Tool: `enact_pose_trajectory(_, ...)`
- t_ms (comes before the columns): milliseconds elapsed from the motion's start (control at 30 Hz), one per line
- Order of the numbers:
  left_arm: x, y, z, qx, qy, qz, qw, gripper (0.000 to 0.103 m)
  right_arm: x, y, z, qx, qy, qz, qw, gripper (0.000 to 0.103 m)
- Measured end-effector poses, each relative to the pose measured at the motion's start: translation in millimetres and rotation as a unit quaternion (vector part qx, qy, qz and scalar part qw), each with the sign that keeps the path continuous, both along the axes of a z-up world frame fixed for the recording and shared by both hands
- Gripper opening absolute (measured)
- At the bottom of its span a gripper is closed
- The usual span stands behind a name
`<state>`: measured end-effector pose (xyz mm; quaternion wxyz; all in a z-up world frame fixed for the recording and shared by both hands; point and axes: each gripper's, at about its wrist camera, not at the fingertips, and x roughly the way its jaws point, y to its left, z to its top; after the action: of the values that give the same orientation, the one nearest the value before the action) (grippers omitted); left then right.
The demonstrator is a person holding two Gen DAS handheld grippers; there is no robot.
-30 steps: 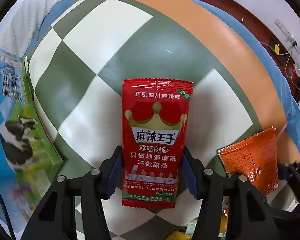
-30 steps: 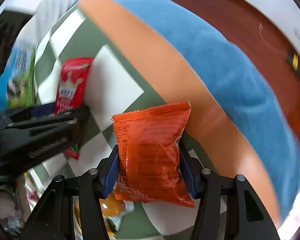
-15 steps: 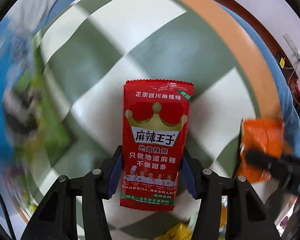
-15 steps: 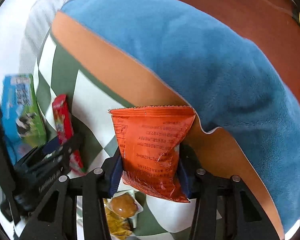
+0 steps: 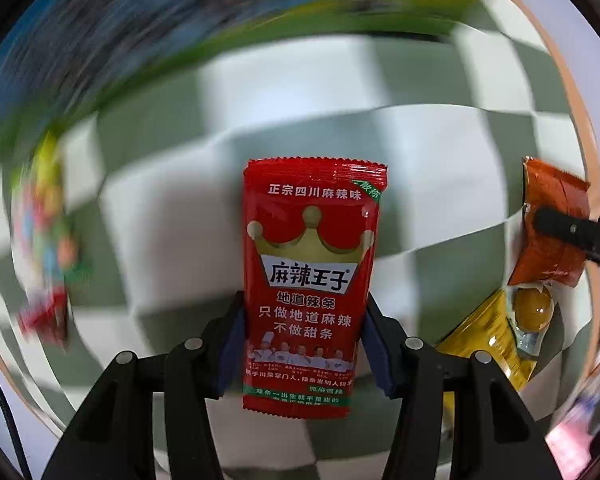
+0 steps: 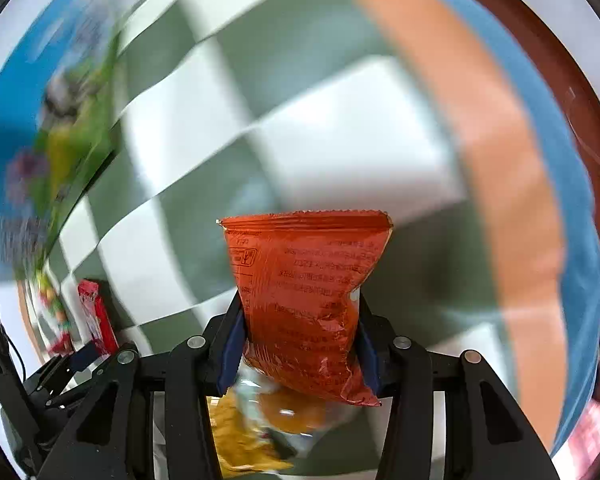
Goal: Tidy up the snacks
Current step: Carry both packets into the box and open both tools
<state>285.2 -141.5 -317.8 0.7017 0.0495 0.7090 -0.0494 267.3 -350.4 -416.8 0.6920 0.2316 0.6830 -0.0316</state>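
Note:
My left gripper (image 5: 304, 344) is shut on a red snack packet (image 5: 310, 280) with a gold crown and white Chinese lettering, held upright above the green-and-white checked cloth (image 5: 172, 224). My right gripper (image 6: 298, 344) is shut on an orange snack packet (image 6: 304, 300), its printed back facing the camera. The orange packet (image 5: 552, 236) and one right finger (image 5: 572, 232) show at the right edge of the left wrist view. The red packet (image 6: 94, 316) and the left gripper body (image 6: 60, 380) show at the lower left of the right wrist view.
A yellow packet with a clear window showing a round brown snack (image 5: 512, 332) lies under the right gripper, also seen in the right wrist view (image 6: 260, 432). A blue-and-green box (image 6: 40, 128) stands at the left, blurred. Colourful packets (image 5: 48, 240) lie left. A blue blanket (image 6: 572, 200) borders the cloth.
Both grippers have swung fast, so the background is blurred. The left view turned so the box now lies along the top. The right view turned from the blanket toward the checked cloth. Both grips unchanged.

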Motion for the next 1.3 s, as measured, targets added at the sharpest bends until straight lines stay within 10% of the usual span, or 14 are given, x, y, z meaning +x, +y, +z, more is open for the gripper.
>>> enact_pose_trajectory(200, -1, 61, -5, -0.046, 0.02, 0.123, 0.9911, 0.052, 27, 68, 7, 0.022, -0.016, 0.09, 0.996, 0.051)
enact_pose_trajectory(433, 8, 70, -26, -0.042, 0.025, 0.103, 0.9935, 0.057, 52, 107, 10, 0.007, -0.003, 0.131, 0.991, 0.077)
enact_pose_trajectory(700, -11, 73, -28, -0.028, 0.005, 0.1, 0.9945, 0.057, 33, 100, 7, -0.037, -0.009, 0.108, 0.993, 0.077)
enact_pose_trajectory(1033, -12, 65, -3, -0.018, -0.025, 0.102, 0.9943, 0.042, 26, 122, 12, -0.061, -0.038, 0.108, 0.992, 0.047)
enact_pose_trajectory(1300, -17, 61, 40, -0.03, -0.052, 0.106, 0.9926, 0.042, 13, 153, 36, -0.03, -0.058, 0.122, 0.99, 0.045)
